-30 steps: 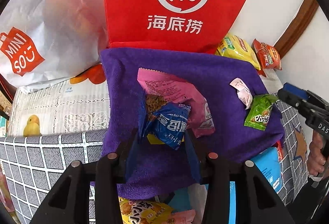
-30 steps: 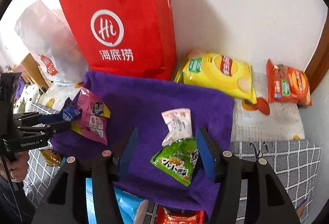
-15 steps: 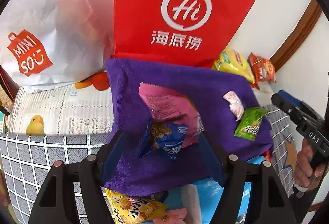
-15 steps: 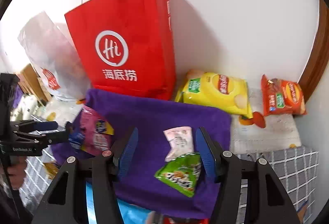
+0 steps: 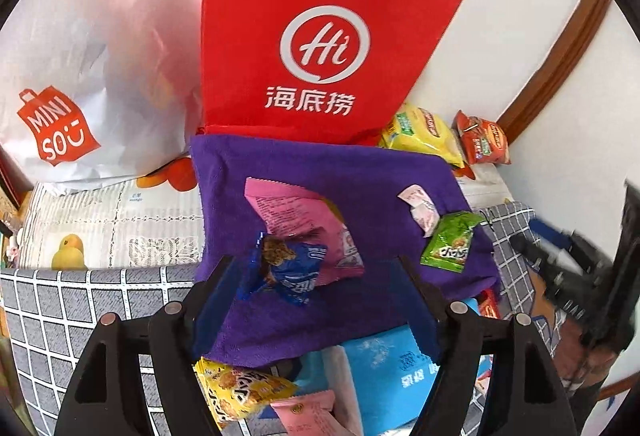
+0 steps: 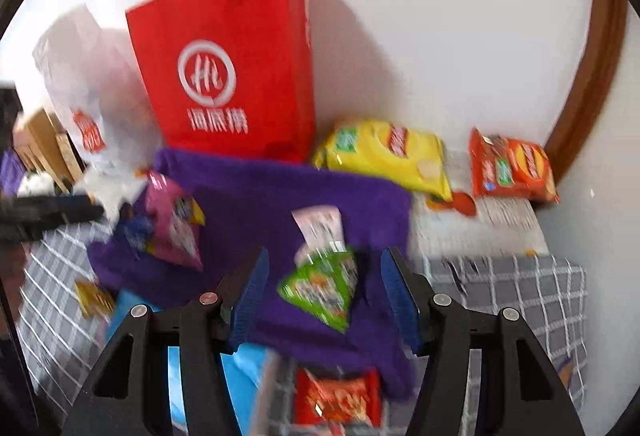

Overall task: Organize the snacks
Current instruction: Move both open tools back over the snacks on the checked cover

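Snacks scattered on a purple towel (image 5: 360, 172) spread over a checked cloth, against a white wall.

Left claw (image 5: 314, 268) opening wider, jaws well apart. Between them, untouched by either pad, a small blue packet (image 5: 288, 268) lying crumpled on the towel, partly on top of a larger pink packet (image 5: 304, 224).

Right claw (image 6: 326, 256) spread too, holding nothing, hovering above a green packet (image 6: 320, 284). Just behind that, touching it, a small pale pink sachet (image 6: 318, 226). View blurred here.

Handling, as a judgement: all packets probably very light, thin crinkly film, slippery, easily crushed. Best pinched at a flat sealed edge or corner, not across the puffed middle, to spare the contents. Blue packet already creased, so its raised twisted end a ready hold. Risk of dragging the pink packet along with it.

Writing and brands: tall red paper bag (image 5: 320, 36) standing behind the towel, white "Hi" in a speech-bubble ring with Chinese characters 海底捞 beneath. White plastic bag (image 5: 80, 76) to the left, red "MINISO" shopping-bag logo. Korean-looking lettering on the blue packet, too small to read. Back of the pink packet covered in fine print, unreadable. Yellow crisp bag (image 6: 384, 156) and orange pack (image 6: 512, 168) by the wall, logos not clear enough to name.
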Tool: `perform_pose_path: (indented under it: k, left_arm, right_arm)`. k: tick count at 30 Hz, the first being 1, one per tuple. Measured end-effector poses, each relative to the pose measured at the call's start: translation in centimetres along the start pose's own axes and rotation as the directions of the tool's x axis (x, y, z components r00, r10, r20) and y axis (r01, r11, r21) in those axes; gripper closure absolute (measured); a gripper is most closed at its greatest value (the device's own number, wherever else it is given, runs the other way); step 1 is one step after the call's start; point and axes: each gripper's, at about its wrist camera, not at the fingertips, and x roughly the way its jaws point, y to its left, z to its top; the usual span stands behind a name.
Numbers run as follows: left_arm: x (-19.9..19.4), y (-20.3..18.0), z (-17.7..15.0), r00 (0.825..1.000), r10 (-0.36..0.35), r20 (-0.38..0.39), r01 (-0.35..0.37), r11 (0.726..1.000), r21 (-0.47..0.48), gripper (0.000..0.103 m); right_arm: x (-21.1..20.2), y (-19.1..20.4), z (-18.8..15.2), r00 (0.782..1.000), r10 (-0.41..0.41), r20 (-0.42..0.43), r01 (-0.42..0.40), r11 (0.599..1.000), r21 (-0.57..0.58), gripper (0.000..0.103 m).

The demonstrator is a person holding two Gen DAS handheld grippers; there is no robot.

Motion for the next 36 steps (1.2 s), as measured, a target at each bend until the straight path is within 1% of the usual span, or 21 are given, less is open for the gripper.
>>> perform_pose_path:
  k: [3, 5, 9, 12, 14, 15, 16, 17, 20, 23, 26, 27, 28, 30, 33, 34, 36]
  left_arm:
    - [-0.7, -0.3, -0.1, 1.0, -0.008, 0.014, 0.008, 1.0, 0.006, 0.028]
    - [-1.2, -0.4, -0.1, 1.0, -0.017, 0.022, 0.017, 1.0, 0.007, 0.028]
    - [-1.7, -0.7, -0.2, 0.999, -0.029, 0.027, 0.029, 1.0, 0.006, 0.028]
    - [-1.7, -1.3, -0.3, 0.999, -0.034, 0.02, 0.034, 0.999, 0.013, 0.028]
    - [-2.0, -1.7, -0.5, 0.999, -0.048, 0.018, 0.048, 0.999, 0.019, 0.028]
    - [-2.1, -1.9, -0.5, 0.998, -0.057, 0.02, 0.057, 0.998, 0.024, 0.028]
    - [-2.3, -2.1, -0.6, 0.998, -0.063, 0.022, 0.063, 0.998, 0.029, 0.028]
    - [-2.5, -2.2, -0.6, 0.997, -0.07, 0.024, 0.069, 0.997, 0.034, 0.028]
    - [-2.9, -2.3, -0.6, 0.996, -0.089, 0.028, 0.088, 0.995, 0.036, 0.028]
    - [-3.0, -2.1, -0.6, 0.994, -0.103, 0.025, 0.103, 0.994, 0.029, 0.028]
    - [-3.0, -1.9, -0.6, 0.994, -0.103, 0.026, 0.102, 0.995, 0.021, 0.028]
    - [-3.1, -1.8, -0.6, 0.995, -0.102, 0.025, 0.101, 0.995, 0.02, 0.028]
    - [-3.1, -1.9, -0.6, 0.995, -0.099, 0.025, 0.098, 0.995, 0.023, 0.028]
    - [-3.2, -2.1, -0.7, 0.996, -0.089, 0.031, 0.088, 0.995, 0.039, 0.028]
    - [-3.6, -2.5, -0.8, 0.995, -0.088, 0.038, 0.086, 0.995, 0.058, 0.028]
    - [-3.7, -2.7, -0.8, 0.995, -0.09, 0.04, 0.087, 0.994, 0.062, 0.028]
    - [-3.8, -3.0, -0.9, 0.995, -0.089, 0.041, 0.086, 0.994, 0.068, 0.028]
  right_arm:
    - [-0.1, -1.3, -2.9, 0.998, -0.002, -0.063, 0.005, 0.999, 0.039, 0.045]
    - [-0.4, -1.9, -4.8, 0.996, 0.002, -0.084, 0.003, 0.998, 0.064, 0.045]
    - [-0.9, -1.9, -8.7, 0.991, 0.062, -0.117, -0.052, 0.995, 0.091, 0.045]
    - [-0.1, -1.5, -11.1, 0.979, 0.118, -0.166, -0.098, 0.987, 0.127, 0.045]
    - [0.6, -0.9, -12.3, 0.972, 0.135, -0.192, -0.114, 0.987, 0.115, 0.045]
    - [0.8, -0.7, -12.8, 0.972, 0.135, -0.192, -0.116, 0.988, 0.104, 0.044]
    - [0.8, -0.6, -13.0, 0.974, 0.131, -0.184, -0.116, 0.989, 0.094, 0.04]
    - [0.8, -0.4, -13.2, 0.974, 0.133, -0.183, -0.118, 0.989, 0.088, 0.04]
    - [0.9, -0.6, -13.7, 0.966, 0.171, -0.193, -0.154, 0.983, 0.098, 0.036]
    - [0.5, -0.6, -14.3, 0.961, 0.208, -0.181, -0.193, 0.976, 0.097, 0.032]
    - [0.3, 0.1, -14.7, 0.953, 0.245, -0.18, -0.237, 0.969, 0.066, 0.021]
    - [0.4, 0.5, -14.8, 0.952, 0.249, -0.18, -0.243, 0.969, 0.054, 0.015]
    - [0.3, 1.0, -14.9, 0.954, 0.241, -0.177, -0.239, 0.97, 0.034, 0.013]
    - [0.4, 1.9, -15.1, 0.966, 0.197, -0.166, -0.202, 0.979, -0.014, 0.011]
    - [0.6, 3.6, -15.9, 0.981, 0.124, -0.147, -0.143, 0.981, -0.127, 0.006]
    - [0.6, 3.8, -16.1, 0.985, 0.111, -0.132, -0.129, 0.981, -0.143, 0.007]
    - [0.5, 3.6, -16.2, 0.986, 0.119, -0.113, -0.133, 0.983, -0.124, 0.007]
